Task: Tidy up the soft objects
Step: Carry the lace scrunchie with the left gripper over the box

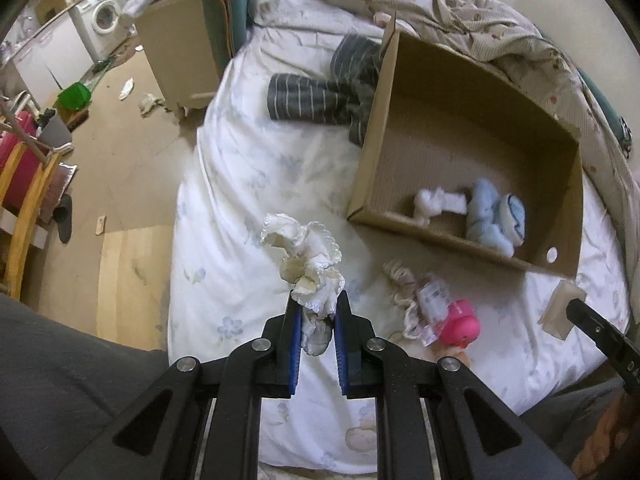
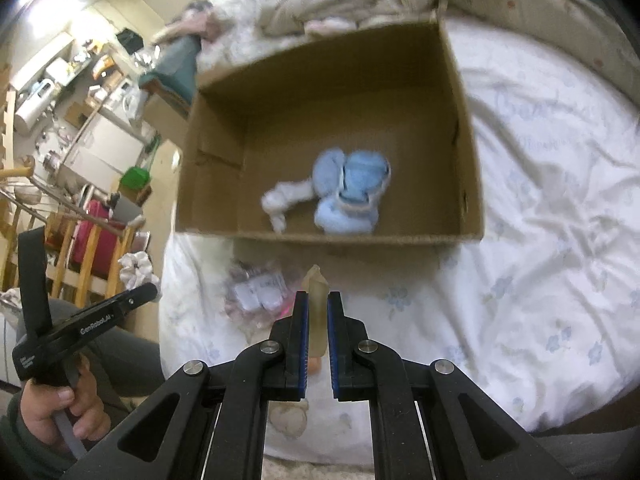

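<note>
Left claw: your left claw [image 1: 316, 312] is clamped on a bundle of white lace-trimmed socks [image 1: 304, 256], which stands up between the blue pads above the bed sheet [image 1: 240, 168].
Right claw: your right claw [image 2: 318, 312] pinches a pale yellowish translucent soft piece [image 2: 317, 300]; what it is cannot be told. It is held upright just short of the box's near wall.
Cardboard box: the open cardboard box [image 1: 472, 92] rests on the bed and holds a light blue sock bundle [image 1: 496, 216] touching a white knotted sock [image 1: 434, 202] at its near side.
Left view only: dark striped cloth [image 1: 320, 96] lies against the box's far-left outer wall; a beige lace sock pair [image 1: 400, 288] with a clear plastic tag and a pink rubber toy [image 1: 460, 322] lie on the sheet near the box's front corner; a washing machine [image 1: 102, 18] stands across the room.
Right view only: your left hand [image 2: 52, 404] on its tool handle at lower left, the white socks [image 2: 136, 268] seen beyond it, and the box interior seen square-on with the blue bundle [image 2: 352, 192] and white sock [image 2: 286, 200].
Blur: the tagged items in front of the box are too smeared in the right view to name.
</note>
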The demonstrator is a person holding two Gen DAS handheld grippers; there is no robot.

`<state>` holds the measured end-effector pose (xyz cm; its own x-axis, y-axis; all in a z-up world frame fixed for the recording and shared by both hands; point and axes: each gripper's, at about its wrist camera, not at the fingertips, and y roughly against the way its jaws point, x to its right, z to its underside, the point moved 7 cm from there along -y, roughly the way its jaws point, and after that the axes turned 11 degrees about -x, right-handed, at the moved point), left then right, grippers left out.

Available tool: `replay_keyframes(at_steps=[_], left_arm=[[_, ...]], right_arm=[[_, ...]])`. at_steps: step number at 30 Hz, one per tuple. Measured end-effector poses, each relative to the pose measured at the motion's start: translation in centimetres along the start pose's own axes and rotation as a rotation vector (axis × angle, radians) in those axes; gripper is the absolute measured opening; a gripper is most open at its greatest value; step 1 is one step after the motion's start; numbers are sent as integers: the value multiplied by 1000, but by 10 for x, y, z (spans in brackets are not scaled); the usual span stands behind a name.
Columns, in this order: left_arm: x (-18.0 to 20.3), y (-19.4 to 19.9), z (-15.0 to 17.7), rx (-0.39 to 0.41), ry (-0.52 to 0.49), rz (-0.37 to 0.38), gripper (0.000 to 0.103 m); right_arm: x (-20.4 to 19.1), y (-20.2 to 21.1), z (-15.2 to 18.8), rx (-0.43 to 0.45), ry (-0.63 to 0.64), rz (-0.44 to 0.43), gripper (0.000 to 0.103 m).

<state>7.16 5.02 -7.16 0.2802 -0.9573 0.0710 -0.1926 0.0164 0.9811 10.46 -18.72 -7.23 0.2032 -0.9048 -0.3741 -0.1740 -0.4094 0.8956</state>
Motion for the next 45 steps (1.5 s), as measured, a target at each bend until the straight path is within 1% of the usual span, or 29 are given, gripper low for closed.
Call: replay_keyframes(at_steps=[2,5,9,11,18,22,25,29,32,34,38,45], left_arm=[[5,10,-4,22,-1,3,13],[14,24,-12,48,-25,7,13],[26,42,-29,73,-53,37,13],[32,52,-38,90,-72,47,13],[53,78,-73,169,-146,36,13],[63,82,-90,201,-175,28,13],[68,75,-100,192,-183,35,13],[73,64,-113,189,-180,48,13],[81,52,-120,183,-204,45,13],[90,39,-121,171,-234,41,13],[98,13,-125,132,-251,47,13],[105,-25,-120,76,-261,59,13]], right_arm=[[-3,11,-5,38,1,10,10],[-9,30,-14,89,-6,-18,10],[-16,49,-28,133,-5,-45,10],[-18,57,-35,148,0,-51,10],[-28,74,-63,197,24,-69,10],[-27,74,-79,214,38,-55,10],[-23,70,-90,215,20,-80,10],[-18,63,-98,220,15,-63,10],[-13,52,-105,217,10,-50,10],[-7,40,-106,201,-5,-47,10],[4,15,-105,150,-48,-45,10],[6,-13,-109,96,-32,-13,10]])
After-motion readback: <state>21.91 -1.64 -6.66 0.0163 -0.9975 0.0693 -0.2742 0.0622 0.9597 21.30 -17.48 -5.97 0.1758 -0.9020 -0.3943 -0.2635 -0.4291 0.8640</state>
